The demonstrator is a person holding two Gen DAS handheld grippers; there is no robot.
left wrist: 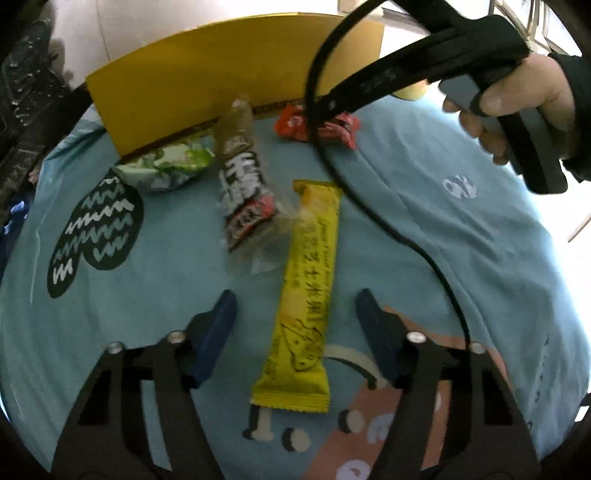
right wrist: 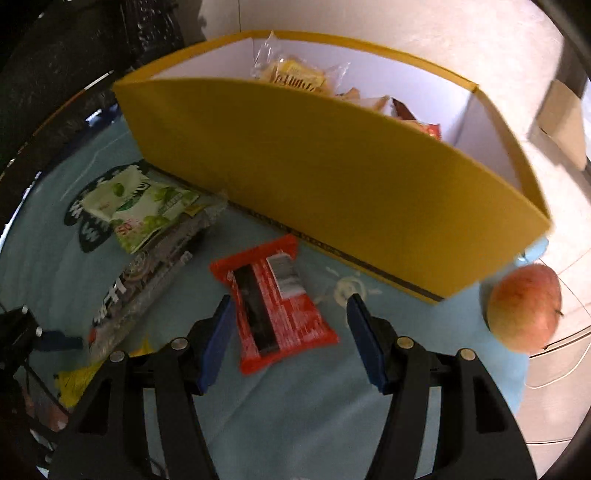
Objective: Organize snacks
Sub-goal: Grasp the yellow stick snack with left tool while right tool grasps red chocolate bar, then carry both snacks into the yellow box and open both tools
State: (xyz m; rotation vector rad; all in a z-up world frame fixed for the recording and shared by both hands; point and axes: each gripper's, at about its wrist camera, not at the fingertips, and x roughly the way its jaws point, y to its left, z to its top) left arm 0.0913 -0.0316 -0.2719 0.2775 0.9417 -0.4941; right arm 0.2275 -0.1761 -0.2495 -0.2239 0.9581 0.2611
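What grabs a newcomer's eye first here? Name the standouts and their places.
The tall yellow box dominates the back of the blue cloth, with snack packets already inside. In front of it, the open right gripper flanks a red snack packet, and the open left gripper straddles a long yellow snack bar. An apple sits off the box's right end.

- A teal cloth printed with cartoon shapes covers the worktop.
- Beyond the worktop's far edge stands a pale, plain wall.
- Past the right edge lies light tiled floor.
- Bright daylight glares from the far right corner.
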